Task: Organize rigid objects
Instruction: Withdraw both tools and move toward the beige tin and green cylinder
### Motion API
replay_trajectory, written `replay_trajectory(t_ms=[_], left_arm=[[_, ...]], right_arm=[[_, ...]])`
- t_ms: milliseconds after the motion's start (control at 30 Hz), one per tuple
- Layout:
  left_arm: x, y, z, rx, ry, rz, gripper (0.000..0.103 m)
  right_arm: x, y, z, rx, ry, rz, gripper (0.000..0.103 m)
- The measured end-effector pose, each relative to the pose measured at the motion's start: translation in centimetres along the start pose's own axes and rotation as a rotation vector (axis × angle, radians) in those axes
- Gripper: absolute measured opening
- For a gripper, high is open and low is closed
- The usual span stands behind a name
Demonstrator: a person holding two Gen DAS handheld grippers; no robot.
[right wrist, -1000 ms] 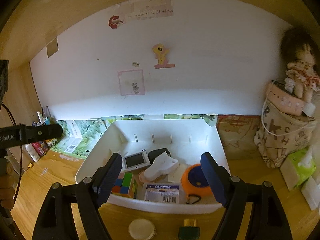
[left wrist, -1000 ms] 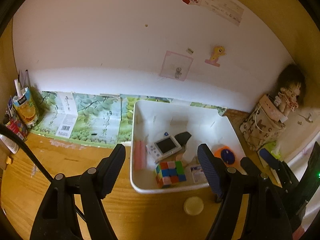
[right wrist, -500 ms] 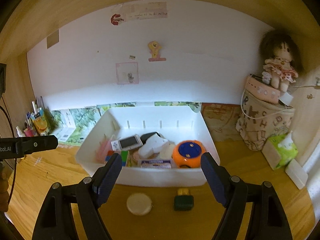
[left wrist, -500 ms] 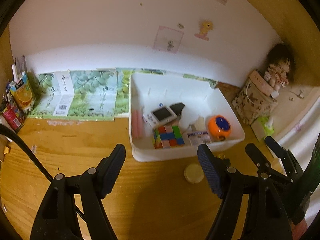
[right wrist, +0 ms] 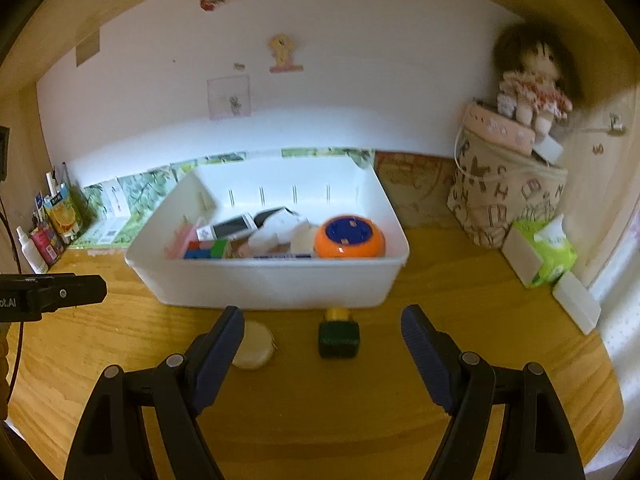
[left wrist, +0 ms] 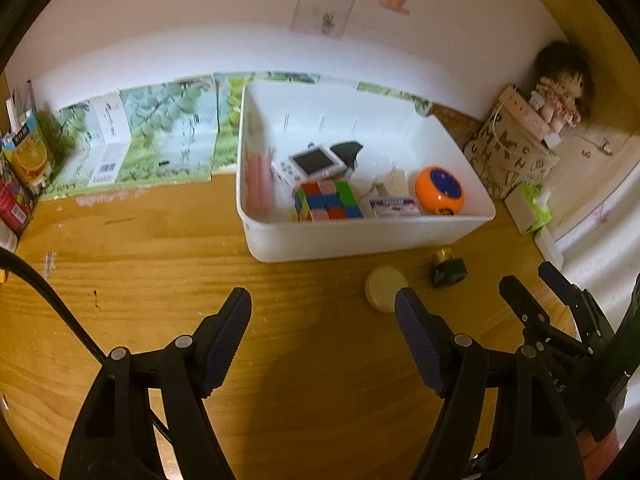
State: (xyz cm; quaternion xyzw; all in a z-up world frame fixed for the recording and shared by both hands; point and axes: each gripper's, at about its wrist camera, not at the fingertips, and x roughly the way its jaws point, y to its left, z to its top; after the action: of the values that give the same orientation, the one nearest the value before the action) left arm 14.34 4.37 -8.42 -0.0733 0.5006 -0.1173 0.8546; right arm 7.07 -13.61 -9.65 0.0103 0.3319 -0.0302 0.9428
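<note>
A white bin [left wrist: 360, 236] [right wrist: 272, 284] stands on the wooden desk and holds a colour cube [left wrist: 328, 200], a small handheld game [left wrist: 310, 164], an orange round gadget [left wrist: 439, 190] [right wrist: 349, 237], a pink item and a small box. In front of the bin lie a cream round disc [left wrist: 385, 287] [right wrist: 254, 345] and a dark green bottle with a yellow cap [left wrist: 447, 270] [right wrist: 338, 336]. My left gripper [left wrist: 322, 312] is open over bare desk, left of the disc. My right gripper [right wrist: 322, 328] is open, the green bottle just beyond its fingertips. Neither holds anything.
Juice cartons and small bottles [left wrist: 24, 168] stand at the desk's left end, leaf-print boxes [left wrist: 152, 140] along the wall. A patterned bag [right wrist: 508, 192] with a doll [right wrist: 532, 84] on it and a green tissue pack [right wrist: 552, 252] fill the right corner.
Both grippers have drawn back from the bin, sunk and tilted down toward the desk. The disc and green bottle now show fully in front of the bin. Jaw openings are unchanged.
</note>
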Motion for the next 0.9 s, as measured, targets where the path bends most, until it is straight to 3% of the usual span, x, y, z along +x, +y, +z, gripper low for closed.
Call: replay_trajectory(t_ms=[433,900], left_arm=[[4.5,-3.1,-1.2,-0.064,0.147,0.07,0.078],[10.6,-6.4,-0.5,-0.181,0.259,0.152,0.078]], right_arm=[[2.5,-3.9,-1.2,-0.046,0.109,0.068,0.081],[6.6,-5.4,-1.4,-0.222,0.169,0.238,0.081]])
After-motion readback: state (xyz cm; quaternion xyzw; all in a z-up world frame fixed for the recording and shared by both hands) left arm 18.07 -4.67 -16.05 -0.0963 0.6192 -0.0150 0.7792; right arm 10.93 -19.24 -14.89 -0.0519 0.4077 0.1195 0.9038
